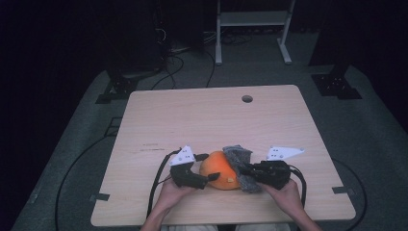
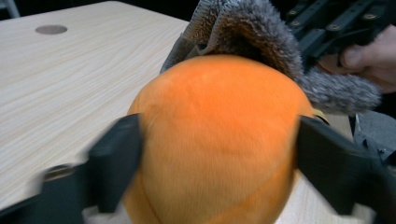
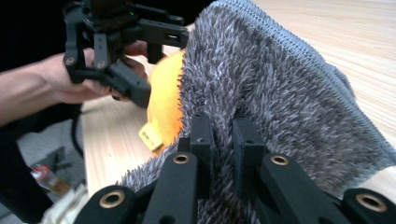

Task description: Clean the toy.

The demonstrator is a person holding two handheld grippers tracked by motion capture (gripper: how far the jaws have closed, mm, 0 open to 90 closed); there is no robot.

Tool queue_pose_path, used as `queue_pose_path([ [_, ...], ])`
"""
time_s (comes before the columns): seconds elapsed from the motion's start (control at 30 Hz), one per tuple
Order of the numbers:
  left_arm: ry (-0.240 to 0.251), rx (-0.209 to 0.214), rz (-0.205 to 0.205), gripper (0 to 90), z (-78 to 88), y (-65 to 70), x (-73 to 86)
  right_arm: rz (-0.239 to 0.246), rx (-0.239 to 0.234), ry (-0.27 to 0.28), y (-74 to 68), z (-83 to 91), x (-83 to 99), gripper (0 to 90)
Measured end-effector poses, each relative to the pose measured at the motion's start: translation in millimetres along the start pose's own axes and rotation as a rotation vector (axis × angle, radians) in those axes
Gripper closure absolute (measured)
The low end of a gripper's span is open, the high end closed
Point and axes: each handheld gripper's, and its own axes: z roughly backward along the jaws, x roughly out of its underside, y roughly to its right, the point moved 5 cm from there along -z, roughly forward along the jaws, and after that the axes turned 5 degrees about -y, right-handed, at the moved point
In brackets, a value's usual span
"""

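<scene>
Two grippers meet near the front edge of the wooden surface, at about 6 o'clock on it in the high view. The biggest thing between them is the orange plush ball, resting on the surface. In the left gripper view the ball sits squarely between the two black jaws: one jaw stands at its 9 o'clock flank, the other at 3 o'clock, both just at the fabric, though that view is too blurred to tell whether they press it. So the left gripper has its jaws spread around the ball.

Next in size is the grey shaggy cloth, draped over the ball's 2 o'clock side in the high view. The right gripper has its jaws pressed together on a fold of the cloth, pinching the pile between them.

The right gripper view shows a small yellow tag on the ball's underside, at 8 o'clock of the jaws, and the cloth's ribbed hem, neither of which is clear from above. The left gripper view shows the cloth bunched on the ball at 12 o'clock, with the person's fingers on the right gripper's frame behind it. The high view alone gives the round hole at 12 o'clock on the surface.
</scene>
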Motion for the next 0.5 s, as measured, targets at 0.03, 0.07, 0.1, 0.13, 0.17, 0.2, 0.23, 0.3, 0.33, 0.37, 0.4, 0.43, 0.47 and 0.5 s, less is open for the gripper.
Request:
queue_pose_path([
  [0.03,0.001,-0.008,-0.044,37.9,-0.4,3.7,-1.5,-0.012,0.035,-0.018,5.0,7.2,-2.3,80.3],
  [0.07,0.001,-0.008,-0.044,39.9,-0.4,3.7,-1.5,-0.012,0.035,-0.018,5.0,7.2,-2.3,80.3],
  [0.1,-0.004,-0.007,-0.073,39.9,-0.7,5.7,-2.4,-0.019,0.039,-0.008,5.0,10.1,-4.3,80.3],
  [0.13,-0.016,-0.006,-0.125,42.2,-1.5,9.7,-3.1,0.002,0.013,0.042,-4.3,14.2,-14.9,80.3],
  [0.17,-0.021,-0.011,-0.179,42.1,-3.2,15.7,-3.7,0.029,0.009,0.050,-9.9,12.3,-19.4,80.3],
  [0.2,-0.021,-0.011,-0.179,41.2,-3.2,15.7,-3.7,0.029,0.009,0.050,-9.9,12.3,-19.4,80.3],
  [0.23,-0.022,-0.031,-0.170,33.8,-3.2,15.5,-4.0,0.060,0.012,0.019,-15.0,2.6,-20.2,80.3],
  [0.3,-0.027,-0.038,-0.097,25.5,-3.5,10.8,-3.3,0.060,0.010,0.015,-14.1,-0.1,-18.2,80.3],
  [0.33,-0.032,-0.032,-0.049,14.3,-4.0,7.0,-2.4,0.033,-0.003,0.021,-10.7,-1.9,-14.0,80.3],
  [0.37,-0.039,0.015,0.032,15.6,-5.3,1.5,0.7,0.007,-0.010,0.021,-5.6,-1.0,-7.3,80.3],
  [0.4,-0.039,0.015,0.032,22.2,-5.3,1.5,0.7,0.007,-0.010,0.021,-5.6,-1.0,-7.3,80.3],
  [0.43,-0.025,0.020,-0.024,29.0,-4.7,4.9,0.3,0.020,0.005,0.001,-3.6,3.3,-1.8,80.3],
  [0.47,-0.025,0.020,-0.024,33.6,-4.7,4.9,0.3,0.020,0.005,0.001,-3.6,3.3,-1.8,80.3],
  [0.5,-0.021,0.011,-0.084,37.8,-4.9,10.0,-1.5,0.034,0.035,-0.027,-0.9,10.8,0.5,80.3],
])
